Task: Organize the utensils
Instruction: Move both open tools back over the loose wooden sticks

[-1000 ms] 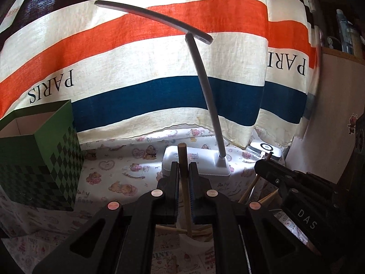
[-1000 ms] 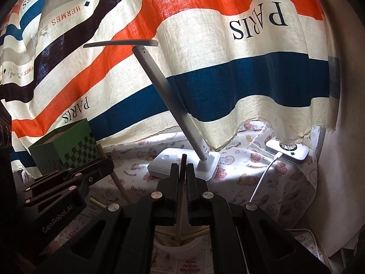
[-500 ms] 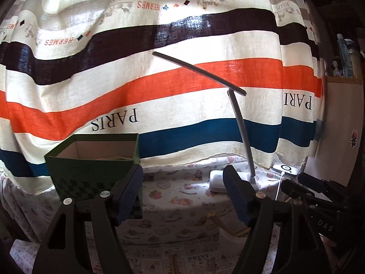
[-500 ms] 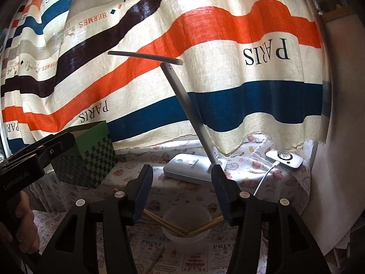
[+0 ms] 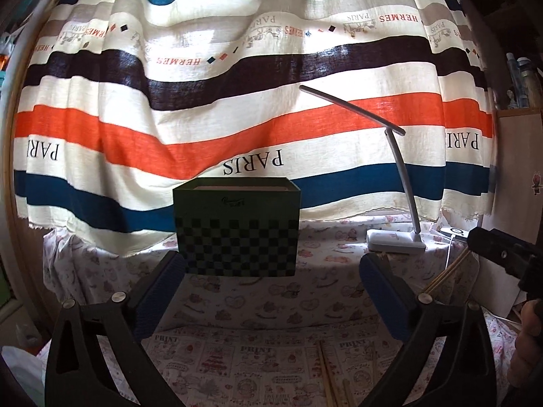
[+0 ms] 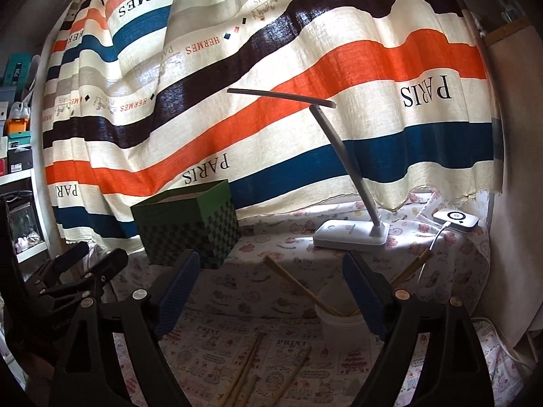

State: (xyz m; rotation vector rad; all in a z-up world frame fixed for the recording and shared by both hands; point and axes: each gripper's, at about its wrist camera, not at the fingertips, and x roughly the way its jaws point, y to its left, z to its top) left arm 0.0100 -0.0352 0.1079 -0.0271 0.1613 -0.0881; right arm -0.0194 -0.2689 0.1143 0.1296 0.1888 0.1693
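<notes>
On counter: chopsticks (image 6: 298, 285) lean in white cup (image 6: 339, 325), partly hidden behind right gripper (image 6: 268, 291); loose chopsticks (image 6: 244, 366) cut off below. Both jaws opening, empty; left gripper (image 5: 271, 295) faces green box (image 5: 237, 230).

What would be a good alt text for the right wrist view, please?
The right hand-held gripper, its jaws opening with nothing between them, faces a white cup holding chopsticks. More loose chopsticks lie on the printed tablecloth; behind stand a green checkered box, a white desk lamp and a striped curtain.
</notes>
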